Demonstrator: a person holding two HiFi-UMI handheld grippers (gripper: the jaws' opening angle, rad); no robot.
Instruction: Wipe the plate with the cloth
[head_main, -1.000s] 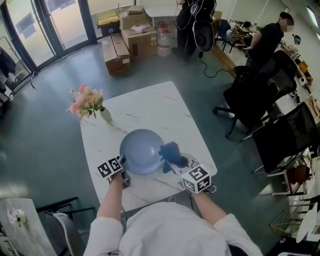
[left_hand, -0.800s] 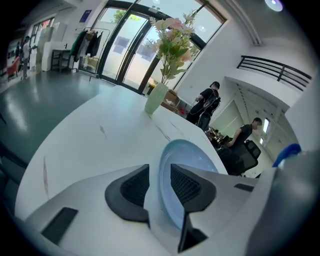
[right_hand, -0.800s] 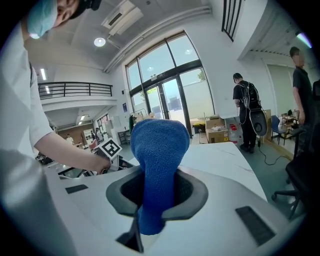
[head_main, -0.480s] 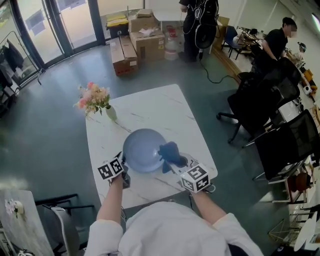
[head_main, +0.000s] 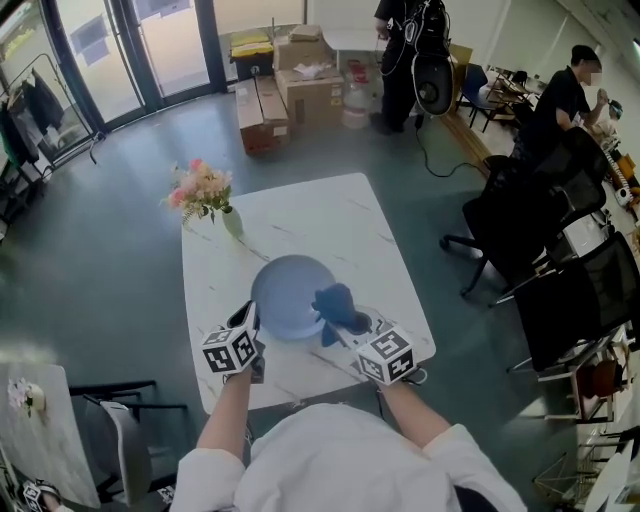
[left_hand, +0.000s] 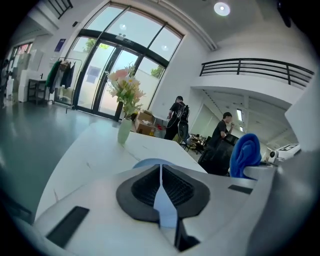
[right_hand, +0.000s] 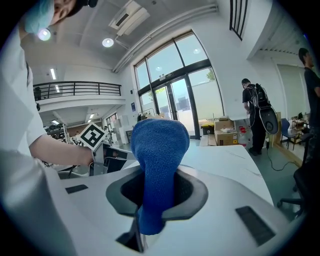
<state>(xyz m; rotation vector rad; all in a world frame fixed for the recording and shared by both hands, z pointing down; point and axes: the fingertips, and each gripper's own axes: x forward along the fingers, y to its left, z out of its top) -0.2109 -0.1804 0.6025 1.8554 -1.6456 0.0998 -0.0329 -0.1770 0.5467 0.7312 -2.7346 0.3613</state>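
Note:
A light blue plate (head_main: 290, 295) rests on the white marble table (head_main: 320, 220), near its front edge. My left gripper (head_main: 255, 328) is shut on the plate's near left rim. In the left gripper view a thin blue sliver of that rim (left_hand: 164, 202) shows pinched between the dark pads (left_hand: 142, 187). My right gripper (head_main: 352, 326) is shut on a dark blue cloth (head_main: 338, 303), which hangs over the plate's right edge. In the right gripper view the cloth (right_hand: 157, 155) stands up bunched out of the jaws, and the left gripper's marker cube (right_hand: 92, 136) shows to its left.
A vase of pink flowers (head_main: 205, 195) stands at the table's far left corner. Black office chairs (head_main: 530, 230) crowd the right side. Cardboard boxes (head_main: 290, 85) and standing people (head_main: 410, 50) are at the back. A chair (head_main: 110, 420) sits at the near left.
The left gripper has closed on the plate's rim, risen and rolled. The right gripper has stayed almost where it was, still holding the cloth.

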